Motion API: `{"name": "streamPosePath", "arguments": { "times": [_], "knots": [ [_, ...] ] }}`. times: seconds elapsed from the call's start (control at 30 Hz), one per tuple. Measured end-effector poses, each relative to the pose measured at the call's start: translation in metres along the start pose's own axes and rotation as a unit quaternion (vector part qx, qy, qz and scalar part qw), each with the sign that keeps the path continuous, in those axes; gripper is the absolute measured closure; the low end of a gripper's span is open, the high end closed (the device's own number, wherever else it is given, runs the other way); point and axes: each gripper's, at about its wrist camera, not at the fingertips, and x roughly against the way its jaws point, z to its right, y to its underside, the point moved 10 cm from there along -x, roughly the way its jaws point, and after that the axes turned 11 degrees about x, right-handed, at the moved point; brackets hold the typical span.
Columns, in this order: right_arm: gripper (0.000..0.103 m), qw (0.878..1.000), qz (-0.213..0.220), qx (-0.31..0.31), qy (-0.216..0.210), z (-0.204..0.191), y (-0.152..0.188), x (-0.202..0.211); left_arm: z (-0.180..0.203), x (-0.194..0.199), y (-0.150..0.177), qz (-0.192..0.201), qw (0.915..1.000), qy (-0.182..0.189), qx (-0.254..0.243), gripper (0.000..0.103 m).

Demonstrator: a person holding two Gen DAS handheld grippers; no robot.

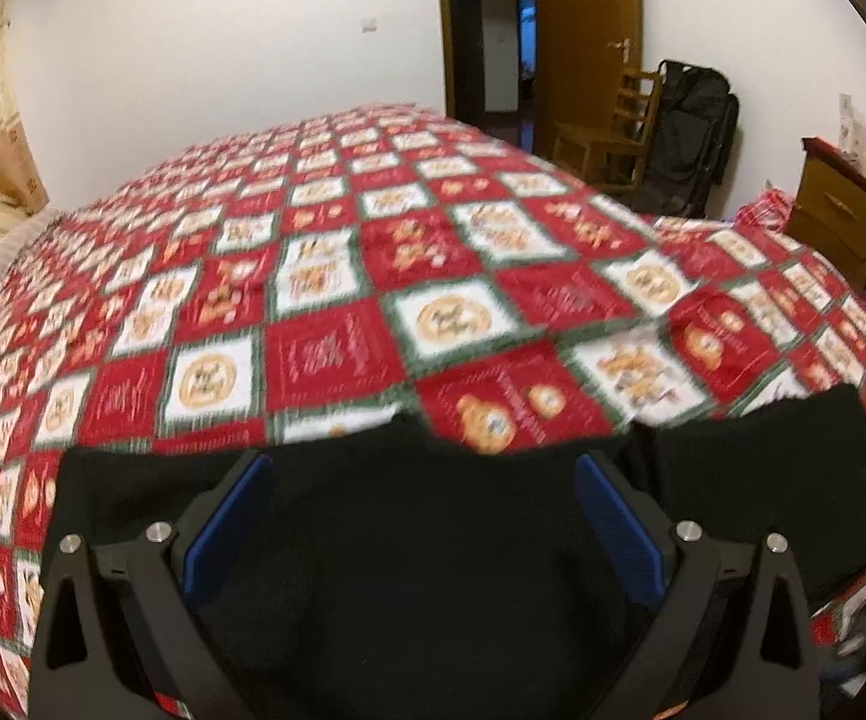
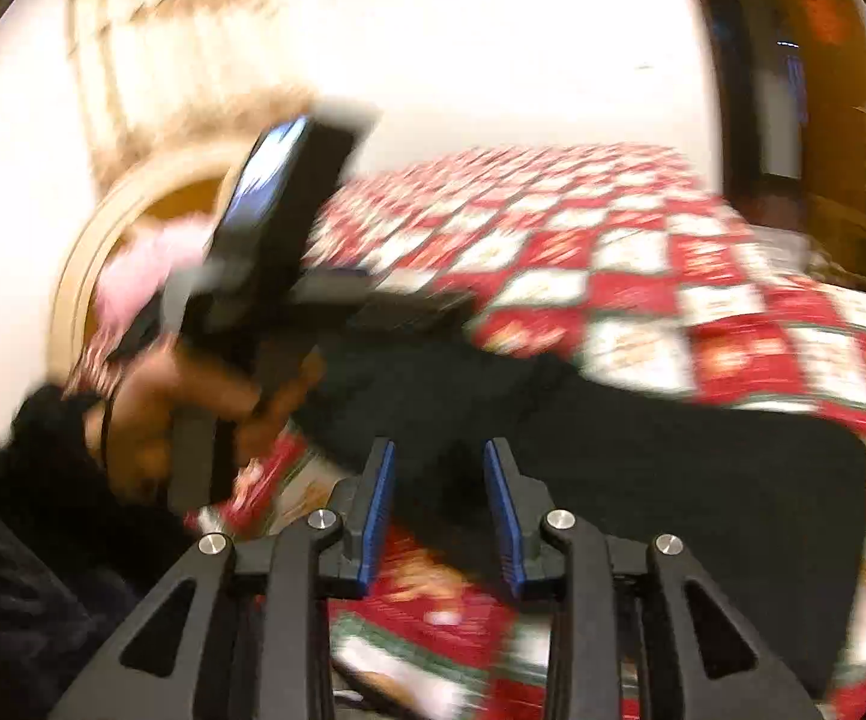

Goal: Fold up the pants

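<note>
On the bed (image 1: 372,276), which fills most of both views: a red, white and green checked bedspread (image 1: 324,354), laid flat. Wall, open wooden door (image 1: 583,42) and wooden chair (image 1: 607,138) behind it in the left wrist view; a wooden dresser (image 1: 847,222) at the right edge.

Black pants (image 1: 408,546) lie flat on the bedspread near the close edge, in a folded block; one panel (image 1: 769,480) reaches out to the right in the left wrist view. In the right wrist view the pants (image 2: 673,480) run from centre out to the right.

Left gripper (image 1: 423,528): jaws wide apart, blue pads either side of bare black cloth, gripping nothing. Seen from the right wrist camera, blurred, it (image 2: 288,228) is held in the person's left hand (image 2: 192,408) over the left end of the pants.

Right gripper (image 2: 440,516): jaws partly apart, nothing between the blue pads; the pants' edge and the bedspread lie beneath. This view is heavily motion-blurred.
</note>
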Motion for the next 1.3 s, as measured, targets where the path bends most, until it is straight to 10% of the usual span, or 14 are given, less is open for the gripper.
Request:
{"name": "streamPosePath", "arguments": {
  "times": [0.13,0.23,0.6,1.3],
  "knots": [
    [0.079,0.979,-0.007,-0.087,0.184,0.117,0.013,0.045,0.031,0.001,-0.005,0.008,0.9996,0.023,-0.017,0.001],
    [0.08,0.971,-0.045,-0.097,0.212,0.148,0.03,0.04,0.057,-0.002,0.004,0.01,0.9987,0.029,-0.042,0.001],
    [0.084,0.956,-0.082,-0.164,0.229,0.18,0.06,-0.006,0.064,-0.035,0.06,-0.079,0.9961,0.001,-0.039,0.001],
    [0.084,0.961,-0.08,-0.096,0.245,0.116,0.09,0.041,0.064,-0.035,0.063,-0.074,0.9965,-0.003,-0.037,0.0]
  ]
}}
